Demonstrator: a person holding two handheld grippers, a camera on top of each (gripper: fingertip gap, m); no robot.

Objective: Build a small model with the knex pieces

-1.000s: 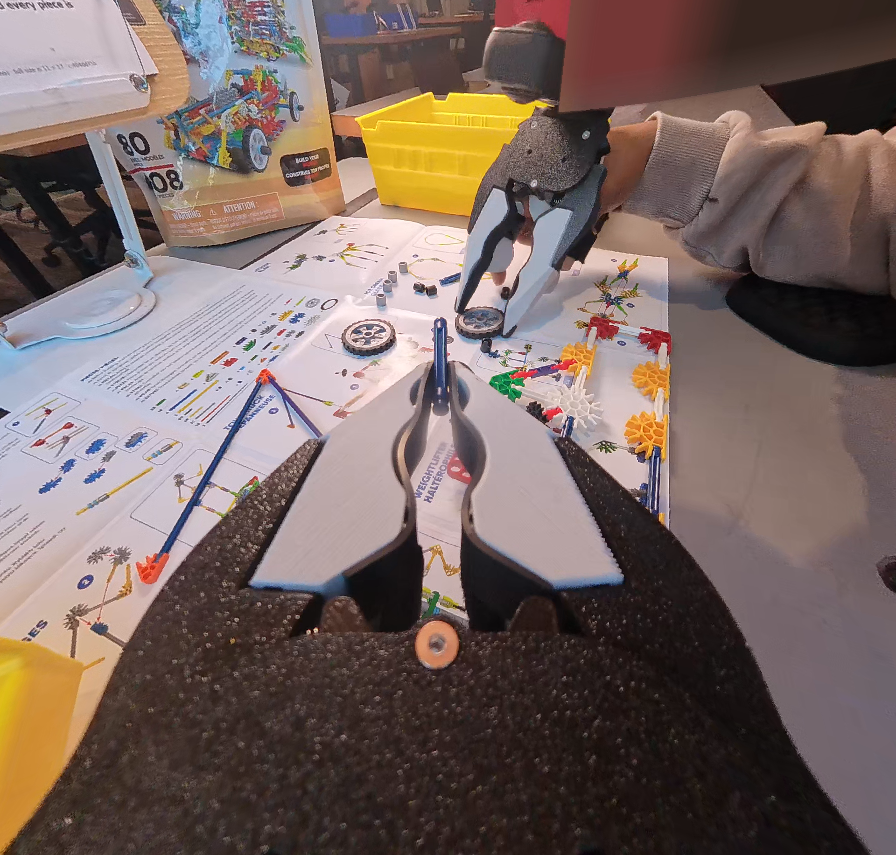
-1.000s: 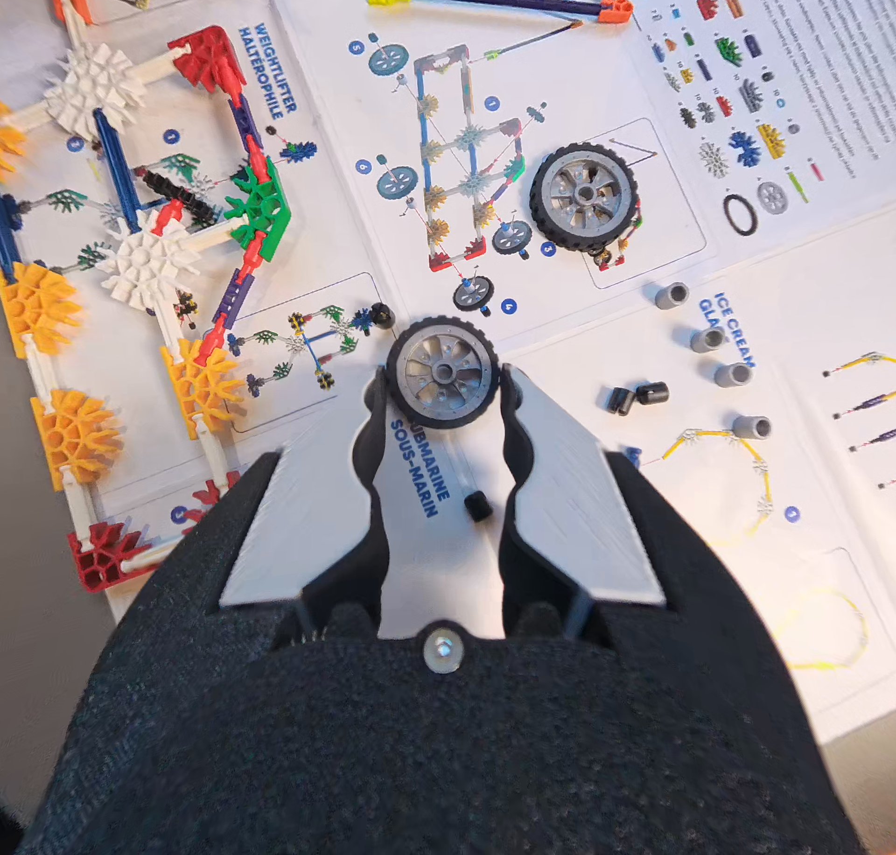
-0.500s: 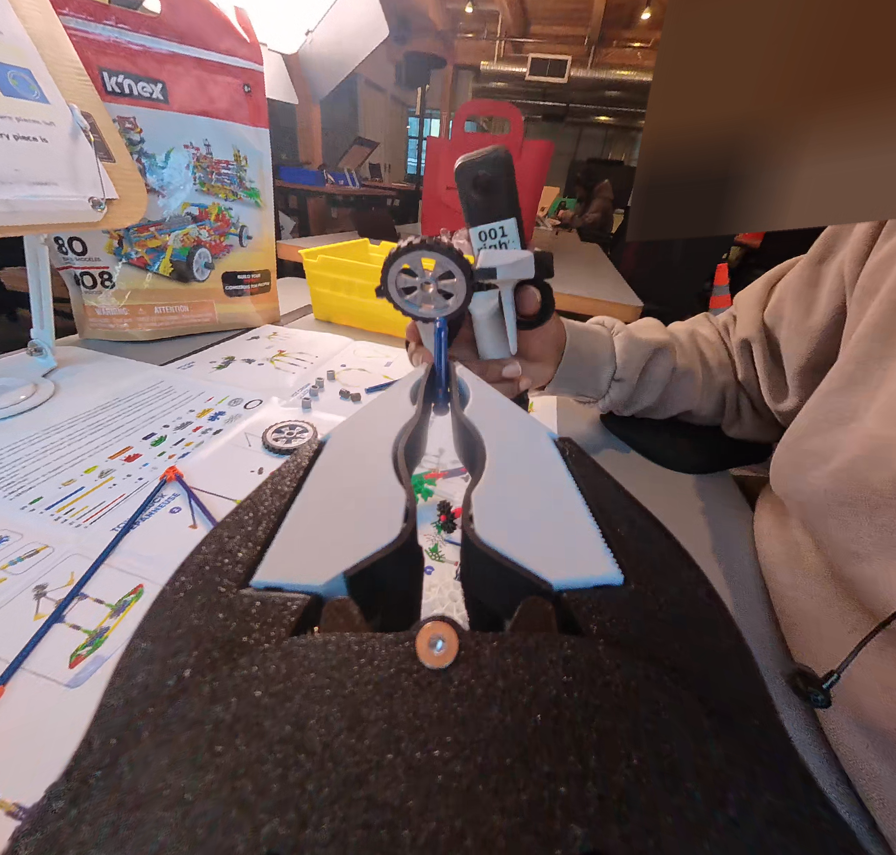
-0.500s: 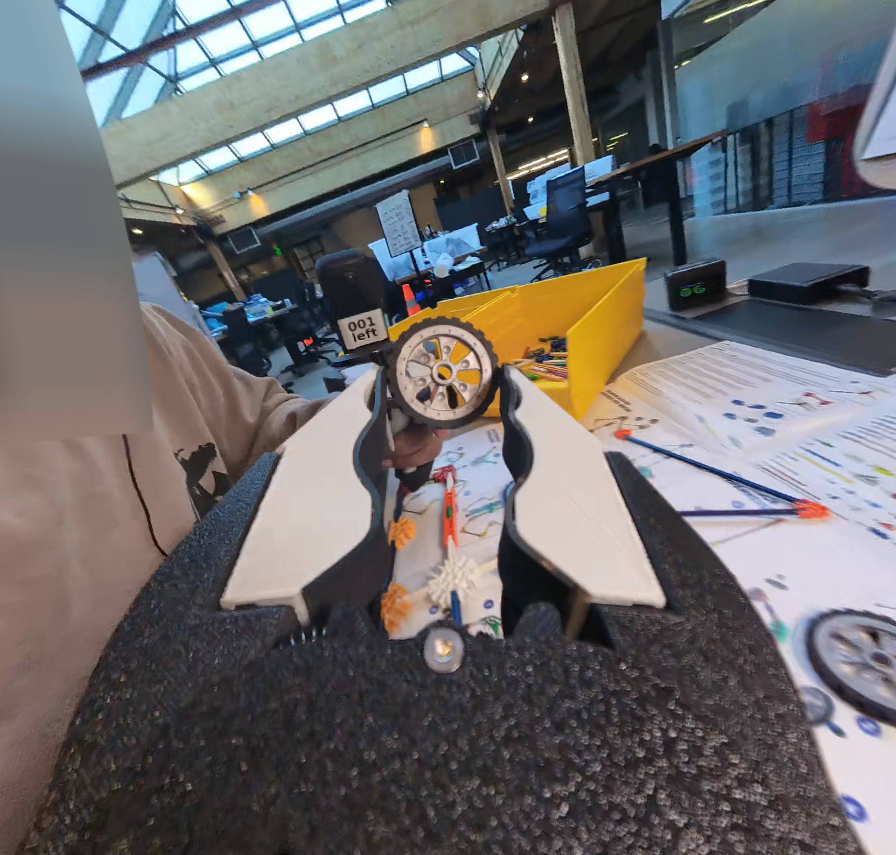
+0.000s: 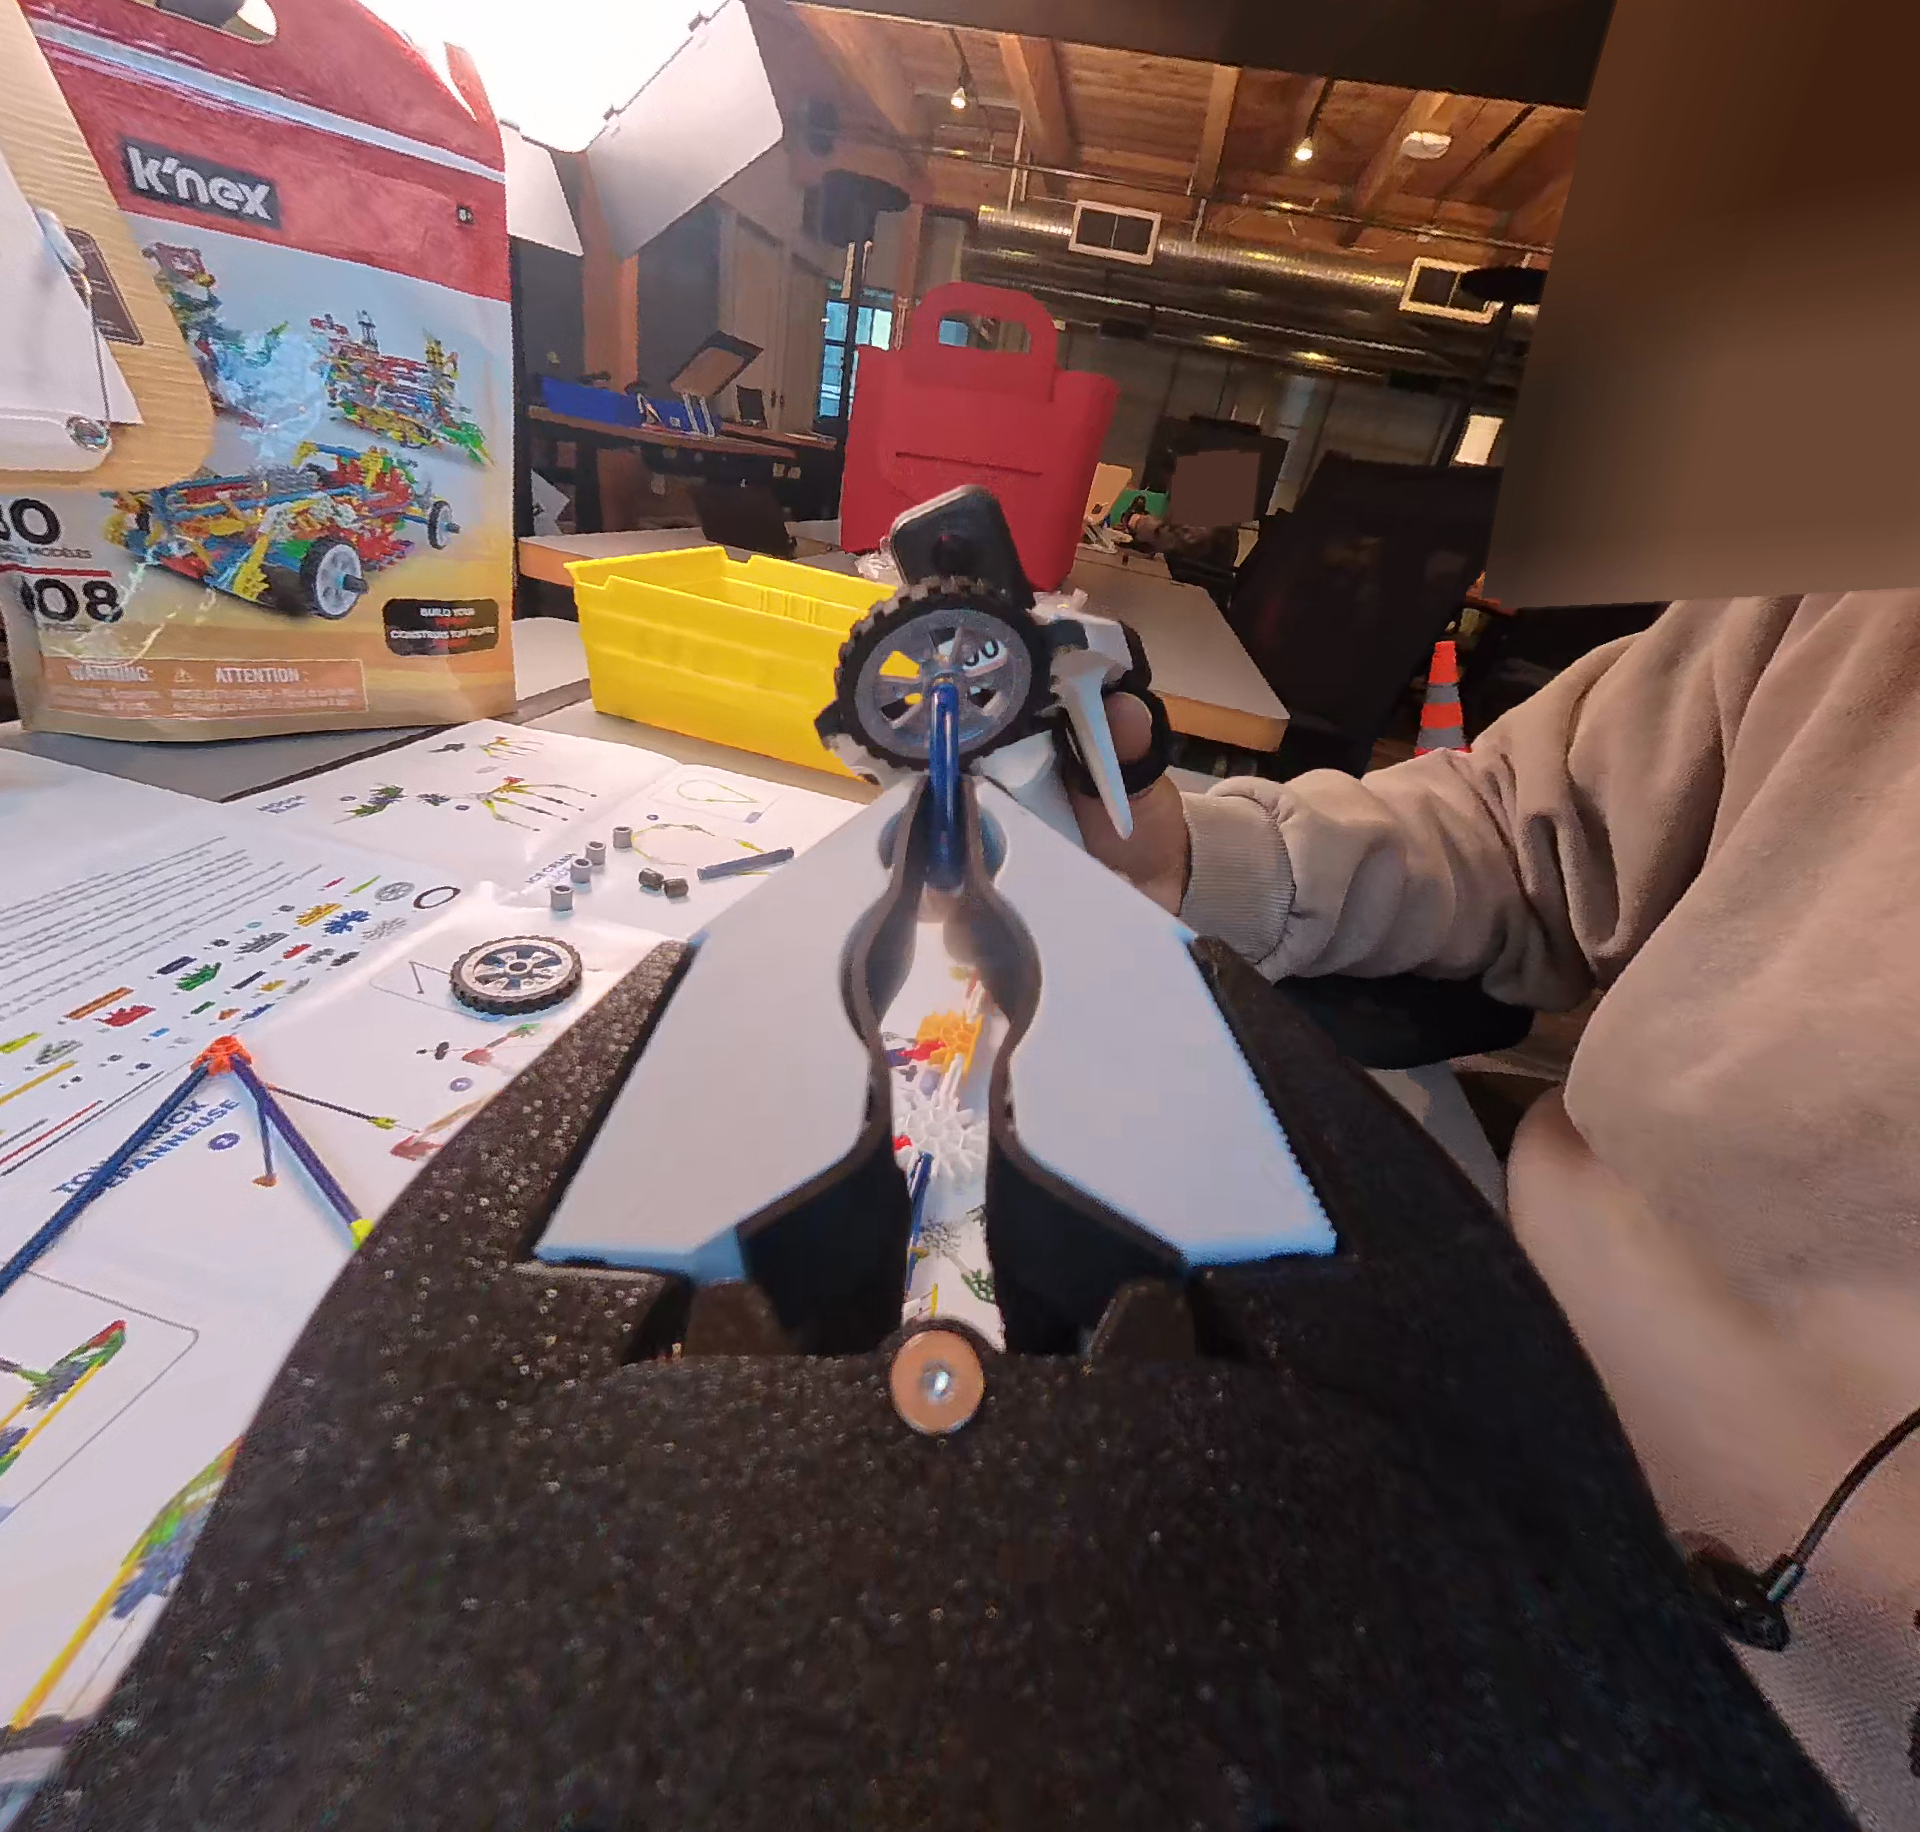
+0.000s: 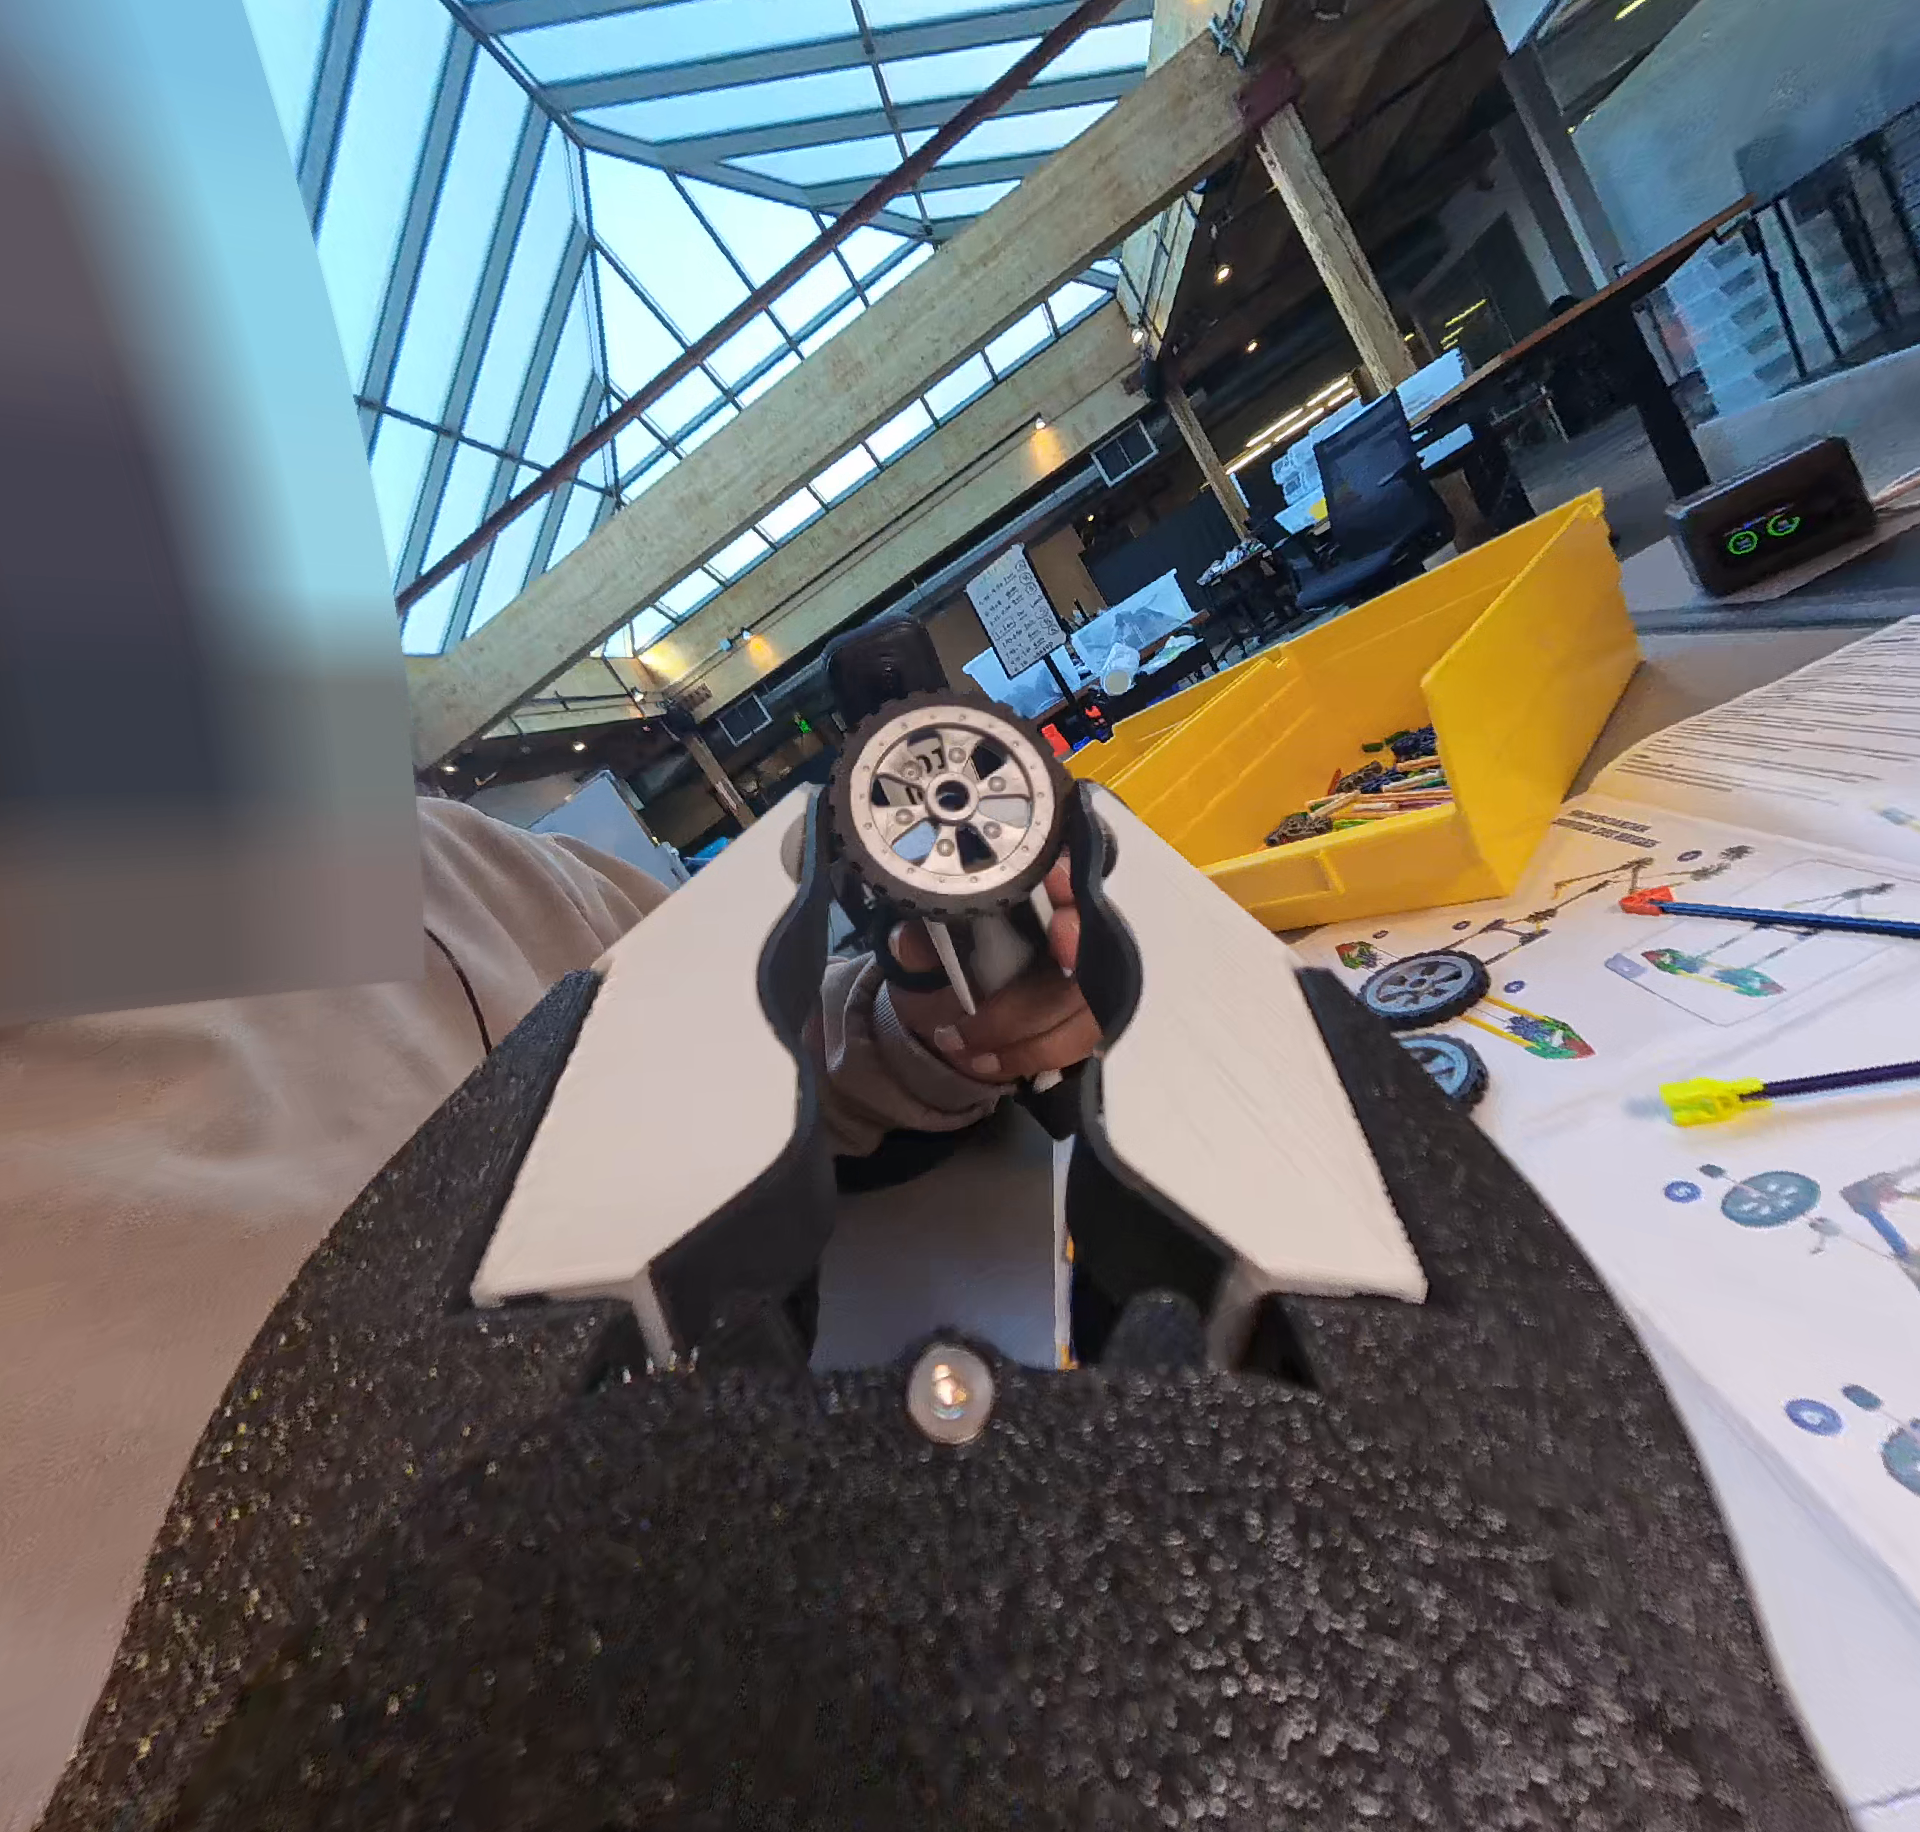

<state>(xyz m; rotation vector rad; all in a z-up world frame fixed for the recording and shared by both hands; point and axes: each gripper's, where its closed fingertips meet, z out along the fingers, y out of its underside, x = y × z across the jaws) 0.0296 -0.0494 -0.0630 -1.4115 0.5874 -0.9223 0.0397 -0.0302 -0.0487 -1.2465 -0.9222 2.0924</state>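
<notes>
Left gripper fingers clenched on a blue rod, which sticks out past the fingertips. Rod tip sits at the hub of a toy wheel directly ahead of the fingers; can't tell if it's seated in the hub.

Right gripper fingers grasping that wheel by its black tyre, right at the fingertips, hub facing the camera. Both raised off the bench.

Below-left of the left fingers: second wheel flat on the instruction sheet, small grey sleeves beyond it. Yellow bin ahead-left, toy box further left. Right of the right fingers: yellow bin with loose parts.
</notes>
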